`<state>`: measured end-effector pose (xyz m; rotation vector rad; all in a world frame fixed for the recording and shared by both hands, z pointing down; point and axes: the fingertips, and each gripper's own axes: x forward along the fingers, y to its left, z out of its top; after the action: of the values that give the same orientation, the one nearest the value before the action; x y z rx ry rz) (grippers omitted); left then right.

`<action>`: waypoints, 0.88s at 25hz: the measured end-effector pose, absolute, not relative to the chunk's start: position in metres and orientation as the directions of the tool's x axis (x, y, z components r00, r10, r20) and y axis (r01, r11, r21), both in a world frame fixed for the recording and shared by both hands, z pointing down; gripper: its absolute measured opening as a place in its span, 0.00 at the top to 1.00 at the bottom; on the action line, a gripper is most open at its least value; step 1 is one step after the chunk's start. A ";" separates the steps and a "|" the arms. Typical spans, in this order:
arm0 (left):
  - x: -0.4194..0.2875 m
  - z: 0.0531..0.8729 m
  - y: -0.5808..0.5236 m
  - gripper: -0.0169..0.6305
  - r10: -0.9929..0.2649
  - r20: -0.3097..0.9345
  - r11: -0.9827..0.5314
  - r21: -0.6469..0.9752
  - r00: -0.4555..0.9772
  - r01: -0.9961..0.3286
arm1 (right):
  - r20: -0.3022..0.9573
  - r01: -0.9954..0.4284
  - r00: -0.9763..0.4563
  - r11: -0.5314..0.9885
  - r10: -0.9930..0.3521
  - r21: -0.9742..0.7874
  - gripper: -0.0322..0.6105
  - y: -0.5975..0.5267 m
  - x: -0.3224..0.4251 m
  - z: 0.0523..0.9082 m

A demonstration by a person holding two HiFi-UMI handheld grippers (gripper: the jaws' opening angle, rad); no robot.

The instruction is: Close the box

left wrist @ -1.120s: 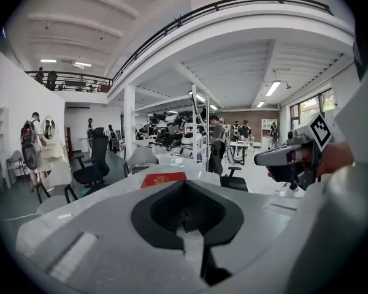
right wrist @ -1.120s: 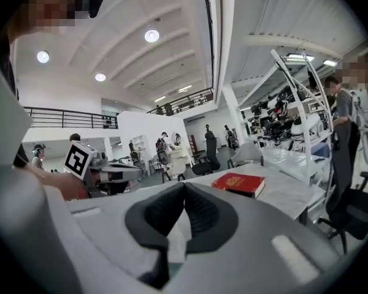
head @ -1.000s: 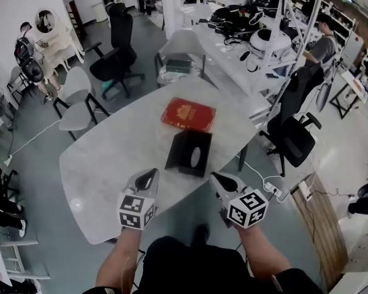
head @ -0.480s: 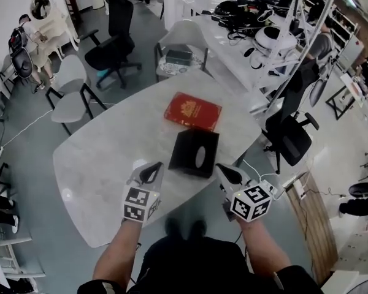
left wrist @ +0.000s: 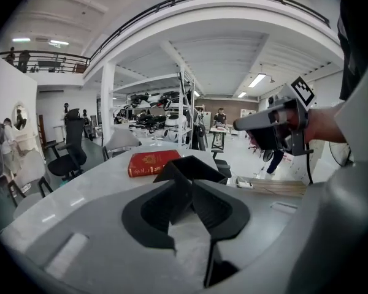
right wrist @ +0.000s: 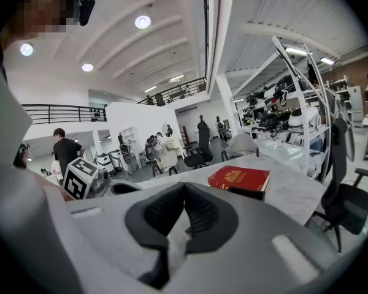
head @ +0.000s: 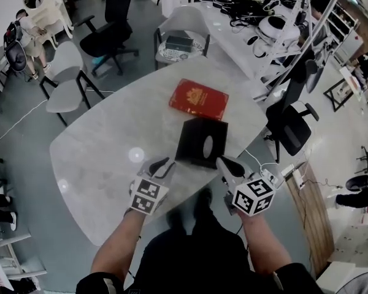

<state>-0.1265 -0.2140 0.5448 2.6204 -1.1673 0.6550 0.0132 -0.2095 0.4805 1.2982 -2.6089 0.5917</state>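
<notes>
Cardboard, likely: the black box (head: 201,141) sits open on the tabletop (head: 110,146), light and thin-flapped, so press its raised flaps near their free edges. Your left gripper (head: 164,163) has just been opening, empty; your right gripper (head: 221,162) is closed, empty.

A pale, marble-patterned table (head: 98,158) with rounded corners stood on the grey floor. Two things lay on it, both toward its right end: a red book (head: 199,99) lying flat, and just beside it, nearer the person's edge, a black box (head: 201,142).
</notes>
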 end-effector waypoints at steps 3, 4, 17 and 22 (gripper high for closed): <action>-0.118 0.565 -0.221 0.79 -0.628 0.506 -0.698 -0.030 0.591 -0.716 | 0.322 -0.794 -0.607 0.537 -0.727 -0.286 0.95 -0.219 0.015 0.490; -0.116 0.572 -0.224 0.78 -0.621 0.515 -0.705 -0.039 0.590 -0.708 | 0.324 -0.793 -0.608 0.535 -0.724 -0.292 0.95 -0.222 0.015 0.494; -0.088 0.666 -0.264 0.68 -0.543 0.619 -0.752 -0.056 0.568 -0.657 | 0.371 -0.786 -0.617 0.530 -0.694 -0.317 0.95 -0.259 0.035 0.545; -0.088 0.699 -0.272 0.68 -0.534 0.653 -0.754 -0.080 0.538 -0.652 | 0.380 -0.786 -0.617 0.529 -0.689 -0.319 0.95 -0.268 0.033 0.558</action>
<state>-0.0878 -0.2717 0.6989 2.5998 -1.0114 1.0133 0.0330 -0.2679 0.5582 1.2529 -2.5603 0.6921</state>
